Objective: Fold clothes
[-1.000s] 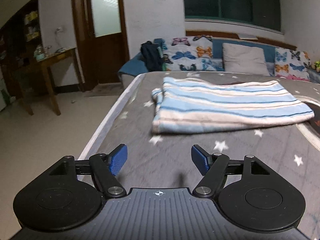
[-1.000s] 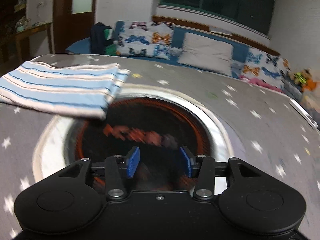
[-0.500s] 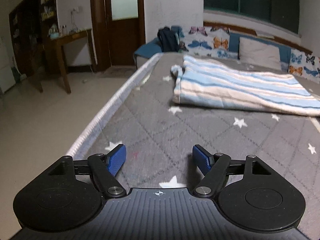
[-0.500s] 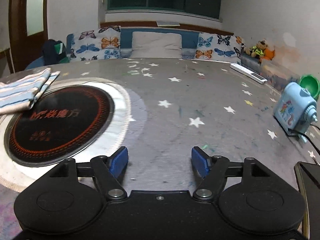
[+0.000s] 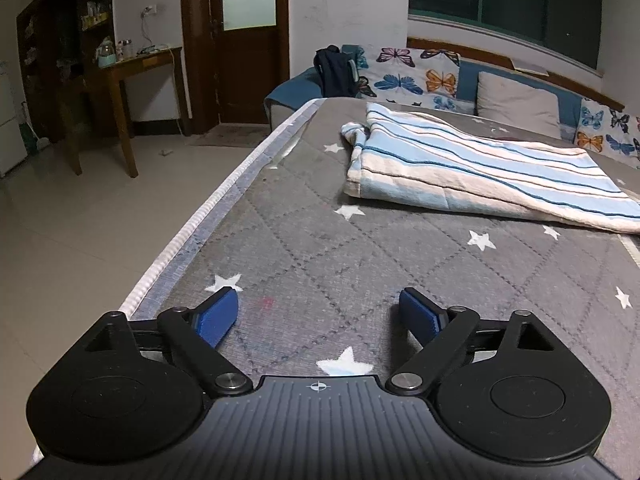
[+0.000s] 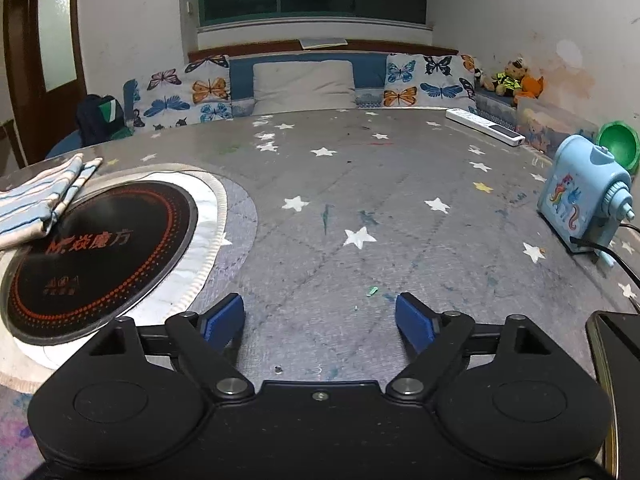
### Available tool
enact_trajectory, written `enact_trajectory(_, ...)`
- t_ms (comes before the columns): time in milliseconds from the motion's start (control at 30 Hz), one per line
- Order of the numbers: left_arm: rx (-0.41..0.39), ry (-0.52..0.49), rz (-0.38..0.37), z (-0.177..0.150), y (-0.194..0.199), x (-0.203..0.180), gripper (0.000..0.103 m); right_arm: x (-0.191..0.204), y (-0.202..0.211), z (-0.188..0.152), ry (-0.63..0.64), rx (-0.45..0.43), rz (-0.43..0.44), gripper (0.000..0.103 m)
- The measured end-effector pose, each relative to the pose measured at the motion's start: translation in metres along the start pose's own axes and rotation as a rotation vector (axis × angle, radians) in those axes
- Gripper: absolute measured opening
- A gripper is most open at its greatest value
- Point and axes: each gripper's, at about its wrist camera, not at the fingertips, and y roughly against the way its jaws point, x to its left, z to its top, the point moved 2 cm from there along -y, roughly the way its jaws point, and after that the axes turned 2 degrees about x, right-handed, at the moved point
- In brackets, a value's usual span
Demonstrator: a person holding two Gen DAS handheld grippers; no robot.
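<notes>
Well ahead (rightward) of left claw: striped cloth

We're over a bench covered in grey quilted cloth with white stars. A folded striped garment lies on it near the left edge, one corner overlapping a round black cooktop. To the right we've got a blue pencil sharpener and a white remote.

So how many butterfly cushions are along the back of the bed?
2 clear in the right wrist view: one butterfly cushion left of the plain grey pillow, another right of it. More could sit hidden behind the dark backpack.
</notes>
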Motion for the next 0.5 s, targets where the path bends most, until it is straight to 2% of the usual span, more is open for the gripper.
enact_trajectory(400,0.011,-0.001,0.001,0.000,-0.002,-0.002,0.098,-0.006,0.000,0.001,-0.003,0.004,-0.020,0.089)
enact_trajectory(467,0.013,0.000,0.003,0.000,-0.003,-0.002,0.099,-0.008,-0.001,0.001,-0.006,0.008,-0.012,0.091)
enact_trajectory(500,0.013,0.000,0.004,0.000,-0.003,-0.002,0.100,-0.009,-0.002,0.002,-0.007,0.011,-0.005,0.094)
